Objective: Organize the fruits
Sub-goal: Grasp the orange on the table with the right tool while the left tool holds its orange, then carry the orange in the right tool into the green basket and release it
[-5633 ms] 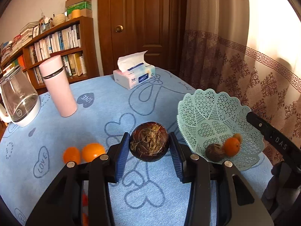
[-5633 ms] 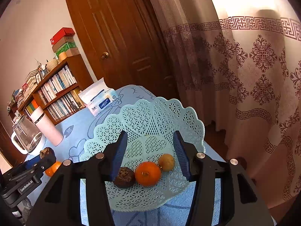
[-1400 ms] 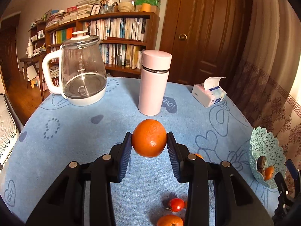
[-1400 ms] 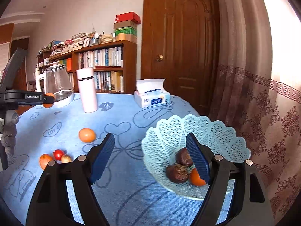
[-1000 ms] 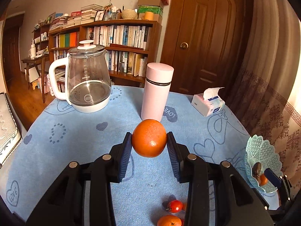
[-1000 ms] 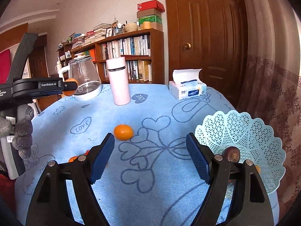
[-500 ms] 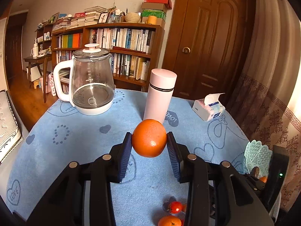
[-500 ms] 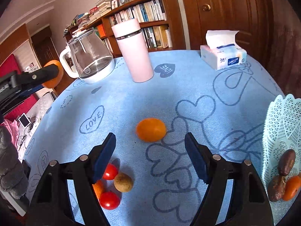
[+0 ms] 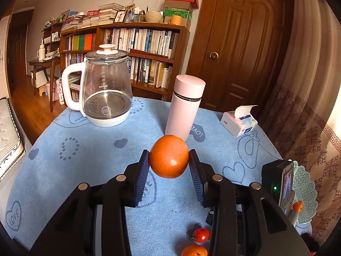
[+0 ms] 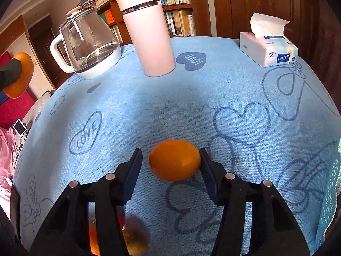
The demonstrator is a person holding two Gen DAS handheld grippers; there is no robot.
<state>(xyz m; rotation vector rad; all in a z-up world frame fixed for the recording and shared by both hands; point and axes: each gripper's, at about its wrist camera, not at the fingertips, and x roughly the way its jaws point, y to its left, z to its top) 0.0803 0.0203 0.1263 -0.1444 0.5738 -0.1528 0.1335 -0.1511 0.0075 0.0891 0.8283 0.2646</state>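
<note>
My left gripper (image 9: 168, 166) is shut on an orange (image 9: 168, 156) and holds it above the blue tablecloth; the same orange shows at the far left of the right wrist view (image 10: 20, 74). My right gripper (image 10: 170, 166) is open, low over the table, its jaws on either side of a second orange (image 10: 174, 162) that lies on the cloth; the right pad touches it or nearly does. The mint lattice basket (image 9: 304, 192) stands at the right edge, partly behind the right gripper's body (image 9: 277, 183), with an orange fruit (image 9: 297, 205) in it.
A glass kettle (image 9: 106, 93), a pink flask (image 9: 185, 108) and a tissue box (image 9: 239, 121) stand at the back of the table. A small red fruit (image 9: 200, 234), another orange (image 9: 194, 250) and a brownish fruit (image 10: 134, 241) lie near the front.
My right gripper has swung away from the basket, dropped low and moved in around the loose orange. My left gripper still holds its orange and has shifted only slightly.
</note>
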